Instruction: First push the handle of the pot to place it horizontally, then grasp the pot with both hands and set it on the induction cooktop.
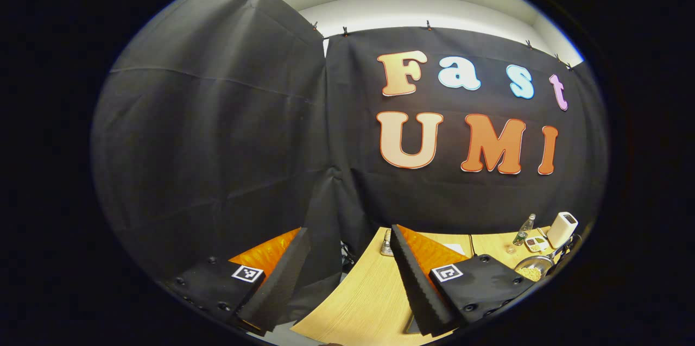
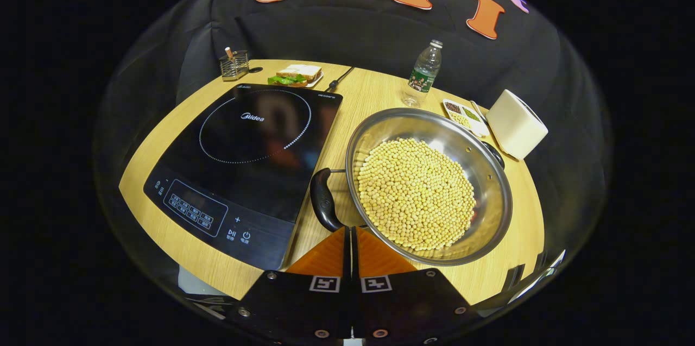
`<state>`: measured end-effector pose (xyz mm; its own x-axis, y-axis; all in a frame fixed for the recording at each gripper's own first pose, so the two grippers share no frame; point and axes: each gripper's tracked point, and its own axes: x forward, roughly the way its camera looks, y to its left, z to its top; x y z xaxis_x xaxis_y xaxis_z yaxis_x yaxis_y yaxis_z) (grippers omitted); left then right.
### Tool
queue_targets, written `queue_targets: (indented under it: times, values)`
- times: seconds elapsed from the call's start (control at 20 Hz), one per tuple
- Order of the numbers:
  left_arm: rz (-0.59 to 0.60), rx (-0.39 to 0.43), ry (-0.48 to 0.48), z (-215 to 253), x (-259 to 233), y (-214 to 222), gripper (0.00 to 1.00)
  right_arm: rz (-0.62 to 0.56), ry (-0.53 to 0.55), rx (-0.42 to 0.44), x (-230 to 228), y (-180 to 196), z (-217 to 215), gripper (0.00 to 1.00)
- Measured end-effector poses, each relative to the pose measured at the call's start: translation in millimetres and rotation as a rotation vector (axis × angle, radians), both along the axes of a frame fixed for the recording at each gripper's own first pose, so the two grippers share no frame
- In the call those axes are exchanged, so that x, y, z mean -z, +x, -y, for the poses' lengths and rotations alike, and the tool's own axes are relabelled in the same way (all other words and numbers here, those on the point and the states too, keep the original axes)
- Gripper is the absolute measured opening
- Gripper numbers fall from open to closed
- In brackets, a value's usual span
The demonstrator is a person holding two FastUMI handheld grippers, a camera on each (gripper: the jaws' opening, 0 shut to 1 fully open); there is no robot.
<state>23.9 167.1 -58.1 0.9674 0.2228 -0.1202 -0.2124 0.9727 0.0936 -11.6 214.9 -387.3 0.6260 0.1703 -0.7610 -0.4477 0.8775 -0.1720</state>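
In the right gripper view a steel pot (image 2: 488, 205) full of yellow beans sits on the wooden table (image 2: 374, 96), right of the black induction cooktop (image 2: 244, 161). Its black handle (image 2: 323, 200) lies on the pot's left side, next to the cooktop's edge; a second small handle (image 2: 492, 152) is at the far rim. My right gripper (image 2: 351, 230) is shut with nothing between its fingers, its tip just beside the near end of the black handle. My left gripper (image 1: 350, 248) is open and raised, facing the cloth wall, with the pot (image 1: 535, 269) far off to its right.
Along the table's far edge are a wire holder (image 2: 234, 65), a plate with a sandwich (image 2: 297, 75), a water bottle (image 2: 423, 73), a small tray of grains (image 2: 466, 115) and a white box (image 2: 516, 123). A cable (image 2: 339, 80) runs behind the cooktop.
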Motion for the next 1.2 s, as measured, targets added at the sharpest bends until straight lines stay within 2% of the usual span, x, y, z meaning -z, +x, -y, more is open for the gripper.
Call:
queue_targets:
  times: [1.2]
  values:
    - [-0.015,-0.068,0.001,-41.9,3.4,11.0,0.97,-0.017,0.058,0.038,1.8,35.0,-52.0,0.00]
